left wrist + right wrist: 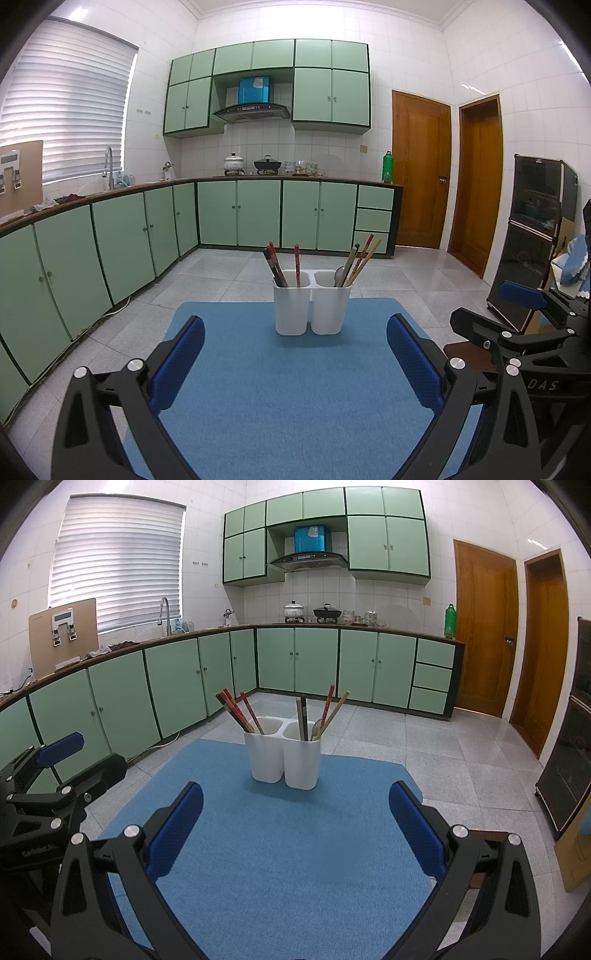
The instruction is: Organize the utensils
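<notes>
A white two-compartment utensil holder [312, 308] [282, 758] stands upright at the far end of the blue mat [288, 387] [288, 834]. Its left compartment holds red and dark chopsticks [284, 264] [240, 714]. Its right compartment holds chopsticks and a metal spoon [339, 275] [317, 728]. My left gripper [295, 328] is open and empty above the mat, short of the holder. My right gripper [295, 794] is open and empty, also short of the holder. Each gripper shows at the side of the other's view.
The mat lies on a small table over a grey tiled floor. Green cabinets [122, 236] run along the left and back. Two wooden doors [421, 170] are at the back right, and a dark glass-fronted cabinet [535, 236] stands at the right.
</notes>
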Available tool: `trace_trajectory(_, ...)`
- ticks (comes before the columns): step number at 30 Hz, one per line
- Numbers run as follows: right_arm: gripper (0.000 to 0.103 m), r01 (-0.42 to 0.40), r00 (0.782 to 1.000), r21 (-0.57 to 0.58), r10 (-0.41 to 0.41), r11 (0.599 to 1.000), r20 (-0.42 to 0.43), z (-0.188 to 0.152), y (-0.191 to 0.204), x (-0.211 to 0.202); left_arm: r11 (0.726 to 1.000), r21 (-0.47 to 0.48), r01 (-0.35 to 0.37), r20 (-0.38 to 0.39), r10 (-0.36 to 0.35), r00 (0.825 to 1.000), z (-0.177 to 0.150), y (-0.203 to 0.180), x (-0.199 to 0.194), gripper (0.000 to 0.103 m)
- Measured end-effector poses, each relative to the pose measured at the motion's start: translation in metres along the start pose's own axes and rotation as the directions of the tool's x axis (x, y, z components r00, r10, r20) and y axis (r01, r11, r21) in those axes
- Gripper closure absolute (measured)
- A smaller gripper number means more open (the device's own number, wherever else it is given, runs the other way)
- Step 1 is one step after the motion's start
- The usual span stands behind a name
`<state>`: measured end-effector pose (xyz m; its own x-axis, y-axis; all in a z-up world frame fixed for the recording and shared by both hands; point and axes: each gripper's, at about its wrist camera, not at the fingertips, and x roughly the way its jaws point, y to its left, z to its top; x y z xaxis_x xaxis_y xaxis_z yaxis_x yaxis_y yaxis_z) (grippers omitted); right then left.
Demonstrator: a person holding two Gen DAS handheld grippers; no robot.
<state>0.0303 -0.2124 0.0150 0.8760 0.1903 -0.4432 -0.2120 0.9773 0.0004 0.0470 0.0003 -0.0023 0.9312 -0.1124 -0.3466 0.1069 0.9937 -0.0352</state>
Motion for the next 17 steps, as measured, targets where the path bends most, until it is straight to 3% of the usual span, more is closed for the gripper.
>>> trace_trajectory(17,0.005,0.001,1.000,0.002,-0.001,1.000,-0.003,-0.0003,-0.0010,0.0029,1.000,-0.001,-0.002,-0.008,0.002,1.000,0.0018,0.0003,0.0021,0.006)
